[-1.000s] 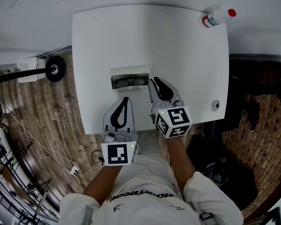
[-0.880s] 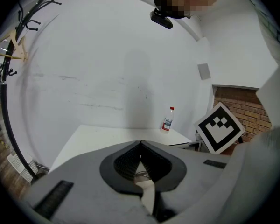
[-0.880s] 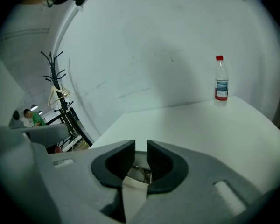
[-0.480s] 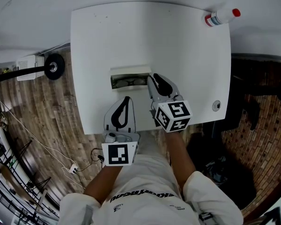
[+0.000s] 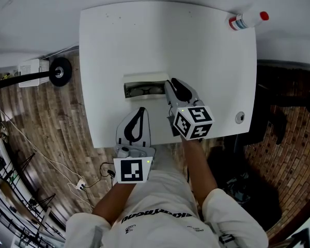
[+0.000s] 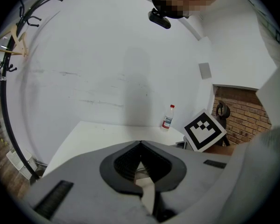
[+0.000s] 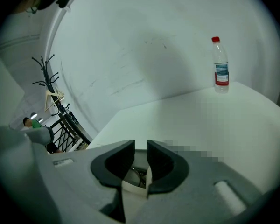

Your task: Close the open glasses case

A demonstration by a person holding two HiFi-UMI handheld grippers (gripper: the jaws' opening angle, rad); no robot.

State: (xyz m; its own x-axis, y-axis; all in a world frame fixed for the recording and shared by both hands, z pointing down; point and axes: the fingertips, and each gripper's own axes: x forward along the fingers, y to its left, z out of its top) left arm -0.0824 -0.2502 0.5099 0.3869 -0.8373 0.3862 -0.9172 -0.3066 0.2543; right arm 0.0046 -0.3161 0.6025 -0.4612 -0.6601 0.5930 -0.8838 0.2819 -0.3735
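- White table (image 5: pixel 206 61), square top, plank floor (image 5: pixel 36 123) to its left
- Right gripper (image 5: pixel 170 82) reaches in from the near edge; its tips are at the right end of the glasses case (image 5: pixel 143 90). In the right gripper view the jaws stand a narrow gap apart, and the cream wall of the case (image 7: pixel 133 186) shows low between them. Cannot tell if they touch it
- Left gripper (image 5: pixel 140 109) lies over the near edge of the table, just short of the case and apart from it; jaw tips pressed together, nothing held
- Case sits near the middle of the table, long side across, lid up on the far side, so still open
- Bottle (image 5: pixel 246 20), red cap, lying at the far right corner, well apart from the case
- Dark-framed glasses (image 5: pixel 143 91) lie inside the case
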